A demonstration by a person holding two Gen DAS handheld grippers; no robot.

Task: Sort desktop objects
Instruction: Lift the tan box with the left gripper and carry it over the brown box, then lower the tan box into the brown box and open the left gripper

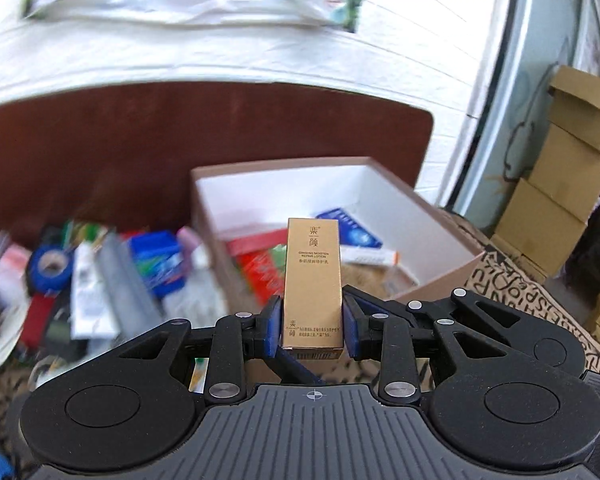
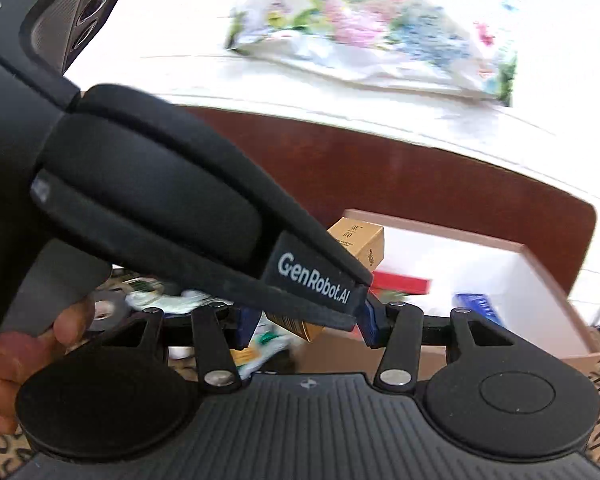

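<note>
Upright gold lotion carton (image 1: 313, 284) clamped above open box (image 1: 440, 216).

Black grippers (image 1: 313, 326) (blue pads (image 1: 274, 326))

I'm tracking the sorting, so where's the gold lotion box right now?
The gold lotion box stands upright, clamped in the left gripper, in front of the open storage box holding a red packet.

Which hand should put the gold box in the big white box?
The left. The left gripper already has its jaws shut on the gold box, just in front of the open white box. The right gripper holds nothing.
</note>
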